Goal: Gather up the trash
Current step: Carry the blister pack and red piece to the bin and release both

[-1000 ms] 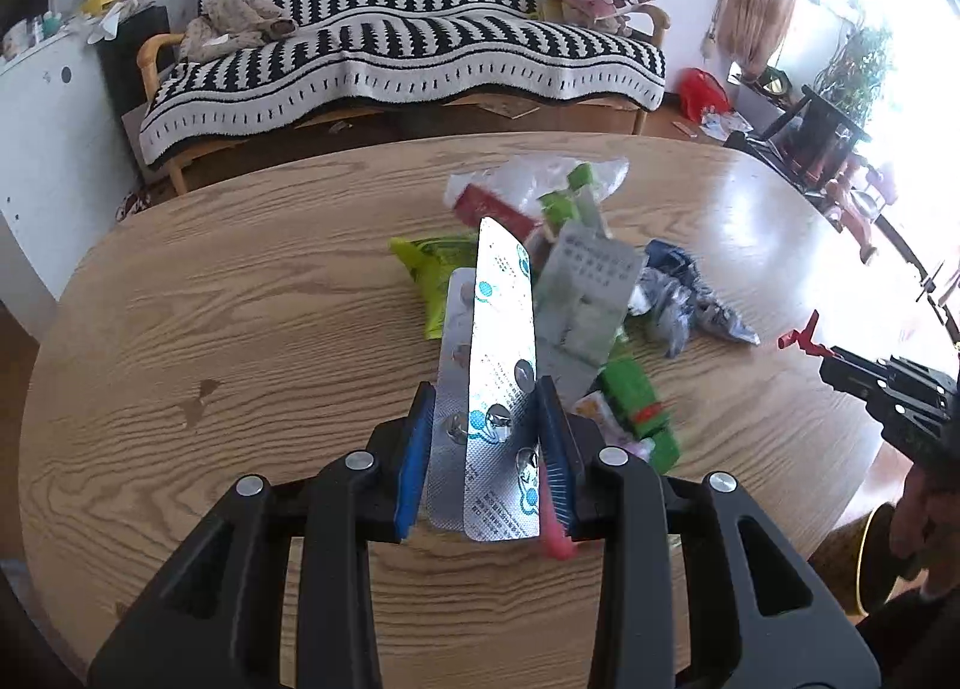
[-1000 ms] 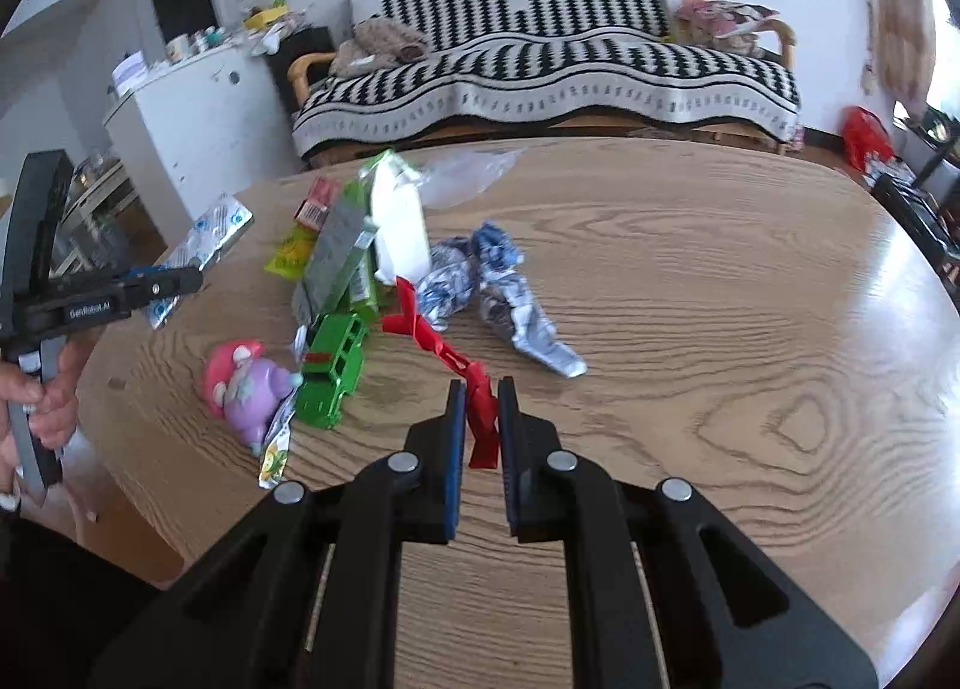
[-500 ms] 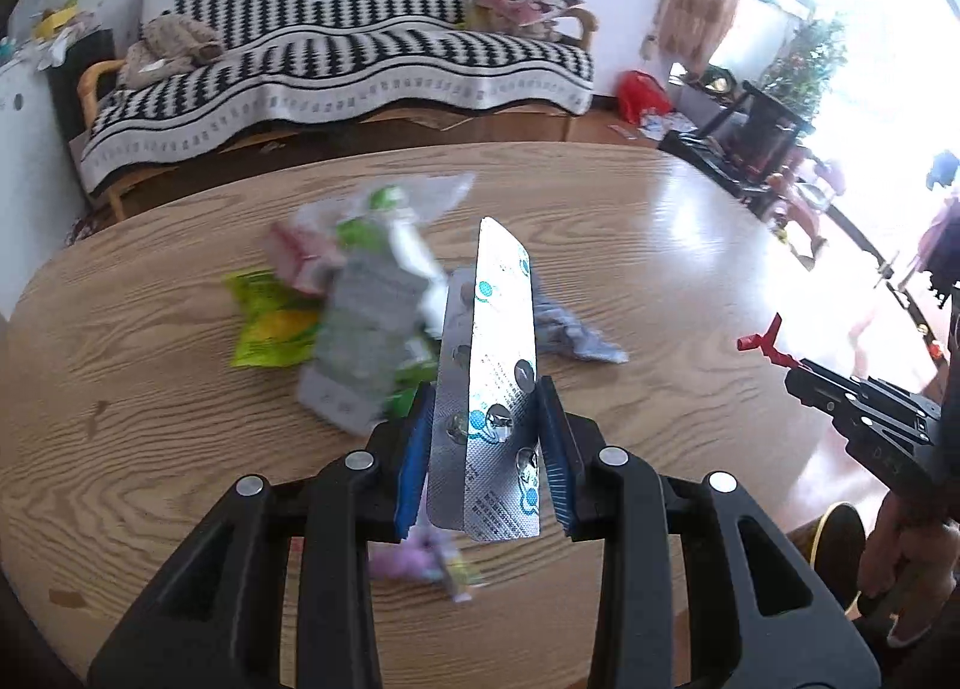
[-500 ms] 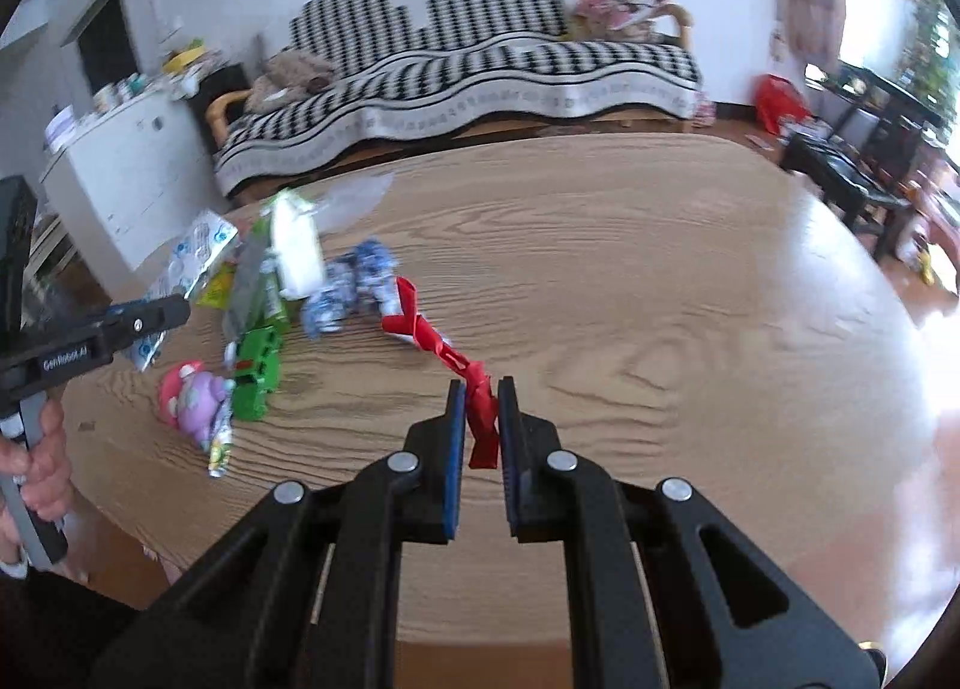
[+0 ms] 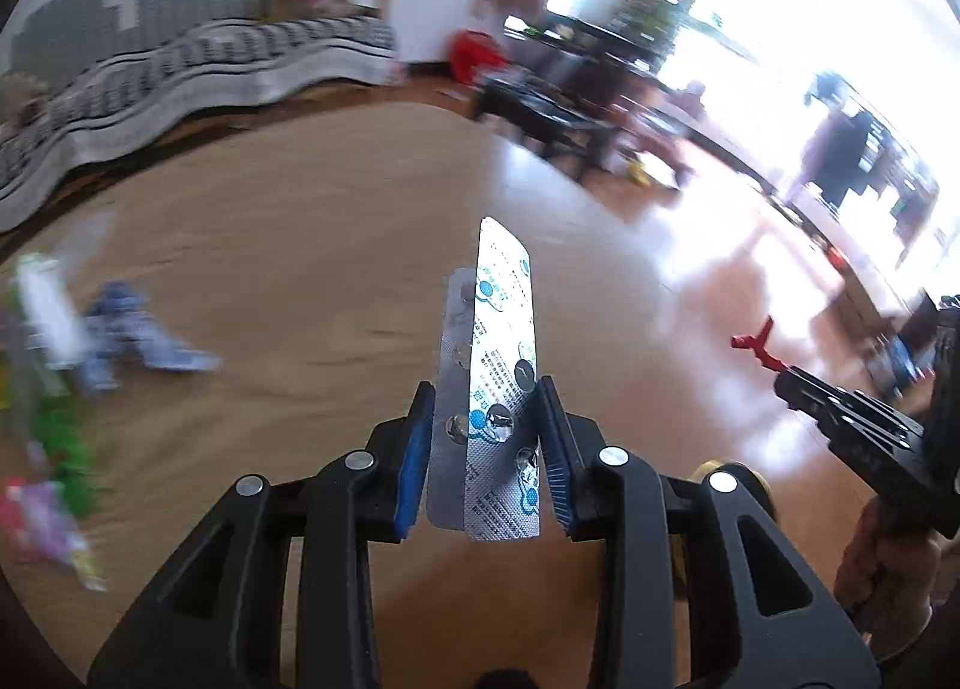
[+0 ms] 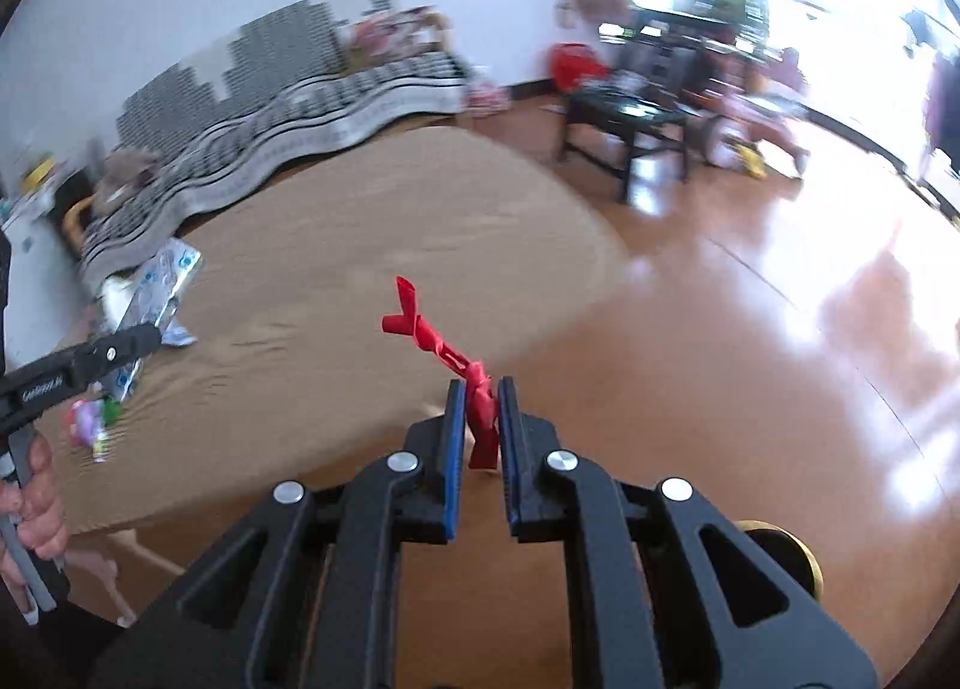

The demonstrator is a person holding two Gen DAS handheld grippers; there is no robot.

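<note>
My left gripper [image 5: 485, 419] is shut on two silver blister packs [image 5: 497, 365] that stand upright between its blue pads, over the right part of the wooden table [image 5: 312, 245]. My right gripper [image 6: 480, 407] is shut on a twisted red wrapper [image 6: 456, 356], past the table's right edge [image 6: 540, 305] and above the floor. Each gripper shows in the other's view: the right one with the red wrapper [image 5: 757, 342], the left one with the blister packs [image 6: 159, 281]. The remaining trash pile [image 5: 66, 365] lies blurred at the table's left.
Shiny wood floor [image 6: 780, 341] spreads to the right. A dark low table [image 6: 630, 119] and a red bag [image 6: 570, 62] stand beyond it. A striped sofa [image 5: 198, 59] is behind the table. A gold round object [image 6: 780, 545] peeks out below the right gripper.
Both grippers swung to the right, away from the trash pile, each still holding its piece. The pile slid to the left edge of both views; the right gripper now hangs beyond the table's edge.
</note>
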